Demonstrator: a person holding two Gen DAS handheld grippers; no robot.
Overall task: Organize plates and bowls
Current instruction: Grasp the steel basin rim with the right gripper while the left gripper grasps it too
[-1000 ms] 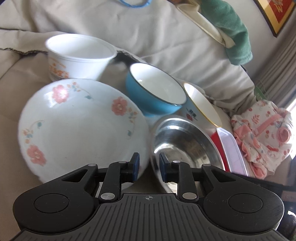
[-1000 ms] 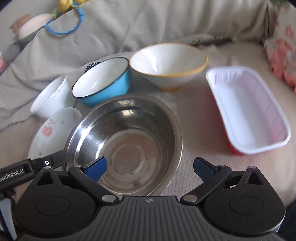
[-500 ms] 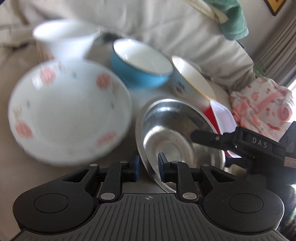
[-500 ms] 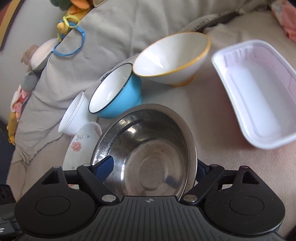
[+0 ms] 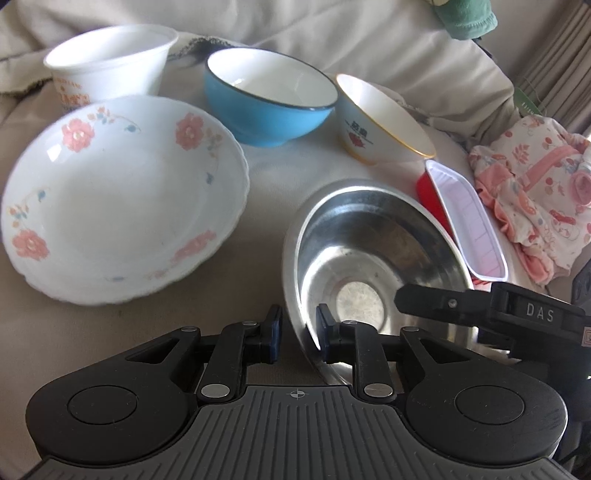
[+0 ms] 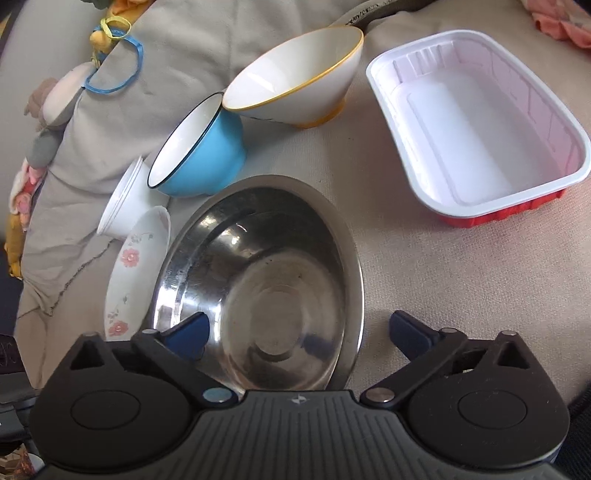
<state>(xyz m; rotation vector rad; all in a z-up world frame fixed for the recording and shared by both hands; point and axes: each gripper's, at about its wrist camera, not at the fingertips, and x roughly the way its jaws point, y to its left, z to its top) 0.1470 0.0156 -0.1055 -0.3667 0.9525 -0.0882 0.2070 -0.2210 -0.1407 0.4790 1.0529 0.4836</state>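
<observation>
Steel bowl (image 5: 373, 258) nearest, tilted on beige cloth, rim between both tongs.

Left gripper (image 5: 297, 334): jaws narrow, straddling the near rim, contact unclear. Right gripper (image 6: 297, 330): spread wide, one finger inside the bowl. Bowl shiny, scuffed, flat base ring. Beyond: floral plate (image 5: 118, 195), blue bowl (image 5: 269, 98), yellow-rimmed bowl (image 5: 380, 118), white cup (image 5: 110, 66), red tray (image 6: 476, 122).

A beige cloth (image 5: 388, 48) lies rumpled over the cushions, a dark fringed edge showing along its fold; a bundle of pink floral fabric (image 5: 535, 192) sits at the right; a green towel (image 5: 469, 18) hangs over the back; soft toys with a blue ring (image 6: 114, 62) lie against the cloth at the left.
</observation>
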